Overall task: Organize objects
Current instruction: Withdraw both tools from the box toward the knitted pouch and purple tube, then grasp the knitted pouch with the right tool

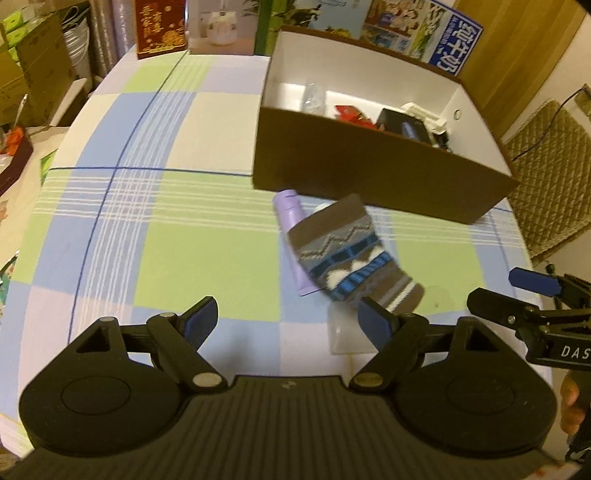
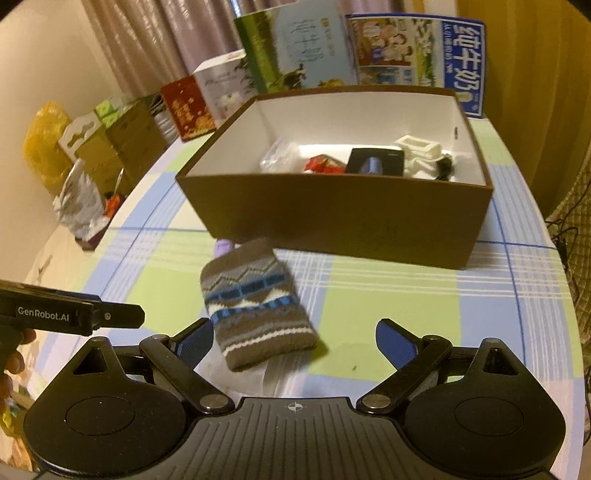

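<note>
A brown knitted sock (image 1: 354, 254) (image 2: 255, 310) with blue and white bands lies on the checked tablecloth, draped over a lilac tube (image 1: 291, 236) (image 2: 224, 246) and a clear plastic item (image 1: 345, 336). Behind it stands a brown box (image 1: 369, 173) (image 2: 332, 214) with white inner walls, holding a red packet (image 2: 325, 164), a black case (image 2: 375, 160) and white parts. My left gripper (image 1: 291, 321) is open just in front of the sock, its right finger touching the sock's toe end. My right gripper (image 2: 295, 339) is open too, straddling the sock's near end.
Printed cartons (image 2: 417, 55) and a red gift box (image 1: 160, 27) line the table's far edge. Cardboard boxes (image 2: 122, 144) and bags stand off the table to the left. A quilted chair (image 1: 550, 177) is on the right. Bare tablecloth (image 1: 155, 206) stretches left of the sock.
</note>
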The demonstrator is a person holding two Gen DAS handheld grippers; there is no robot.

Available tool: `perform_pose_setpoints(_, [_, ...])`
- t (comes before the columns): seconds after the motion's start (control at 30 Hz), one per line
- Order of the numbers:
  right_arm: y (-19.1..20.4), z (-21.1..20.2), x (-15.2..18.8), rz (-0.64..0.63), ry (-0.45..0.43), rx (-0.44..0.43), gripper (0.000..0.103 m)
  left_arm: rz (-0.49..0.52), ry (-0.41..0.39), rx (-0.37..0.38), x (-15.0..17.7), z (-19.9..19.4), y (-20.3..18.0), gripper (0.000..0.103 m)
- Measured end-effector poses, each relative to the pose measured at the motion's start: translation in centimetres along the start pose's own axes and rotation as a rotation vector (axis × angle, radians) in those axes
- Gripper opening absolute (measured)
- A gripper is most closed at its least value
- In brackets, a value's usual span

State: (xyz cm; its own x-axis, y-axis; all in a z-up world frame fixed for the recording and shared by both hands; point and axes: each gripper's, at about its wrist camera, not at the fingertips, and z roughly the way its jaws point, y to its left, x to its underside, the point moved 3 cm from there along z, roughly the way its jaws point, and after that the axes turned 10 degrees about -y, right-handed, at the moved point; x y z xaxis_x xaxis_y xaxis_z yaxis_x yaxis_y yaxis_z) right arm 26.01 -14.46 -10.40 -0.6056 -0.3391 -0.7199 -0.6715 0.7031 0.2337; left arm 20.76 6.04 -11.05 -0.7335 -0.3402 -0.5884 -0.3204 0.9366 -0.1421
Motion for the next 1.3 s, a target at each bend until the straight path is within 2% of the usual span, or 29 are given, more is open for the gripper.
perform_pose_setpoints(0.23, [1.0,2.1,1.0,-0.047,0.044,-0.023,0.092,-0.007,0.013,-0.048,0.3,1.0,1.0,0.08])
perform_pose_setpoints(0.67, [2.4,4.7,1.5,-0.105,0.078,-0.047,0.092,0.017,0.044,-0.072,0.4,2.7,1.7,0.08])
perform_pose_setpoints(1.2, [3.7,11.0,2.1,-0.174,0.143,-0.061,0.092,0.026,0.048,-0.106,-0.1,6.1,4.2,0.08])
perform_pose_setpoints(1.3, [3.8,11.9,2.2,-0.188,0.155,-0.064,0.084,0.028,0.052,-0.101,-0.1,6.6,4.3,0.08])
